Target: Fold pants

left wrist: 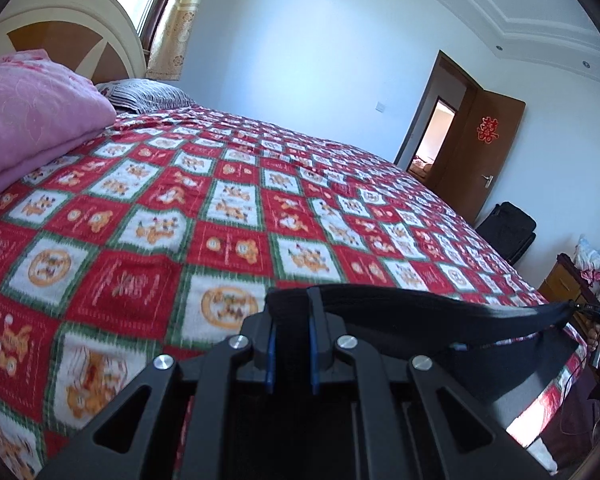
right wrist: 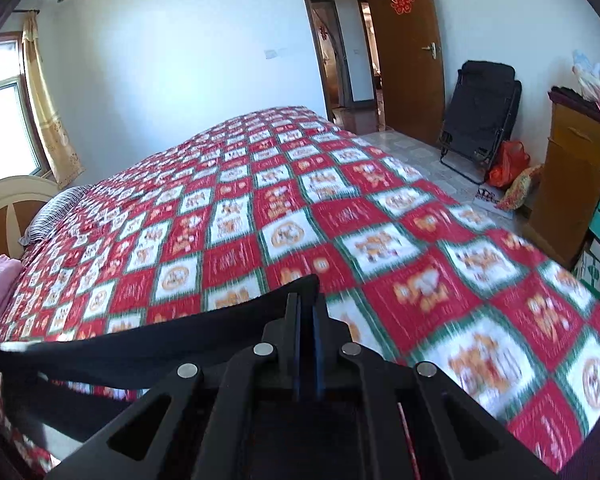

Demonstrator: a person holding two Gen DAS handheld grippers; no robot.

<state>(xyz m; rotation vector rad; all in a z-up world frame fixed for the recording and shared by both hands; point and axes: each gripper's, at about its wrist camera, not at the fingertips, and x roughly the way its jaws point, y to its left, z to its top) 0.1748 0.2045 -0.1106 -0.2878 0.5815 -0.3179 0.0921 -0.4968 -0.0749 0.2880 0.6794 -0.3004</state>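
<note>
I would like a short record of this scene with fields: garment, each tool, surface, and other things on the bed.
garment: black pants, stretched between both tools, lifted over the near edge of the bed
left tool: shut on the pants
right tool: shut on the pants
surface: red checked bedspread
also on bed: folded pink blanket, striped pillow
fold: not yet visible

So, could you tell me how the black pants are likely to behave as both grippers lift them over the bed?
The black pants are probably floppy: the cloth sags between the left gripper and the right gripper. They seem light, since two pinched edges carry them. They will likely drape flat on the checked bedspread rather than hold shape.
</note>
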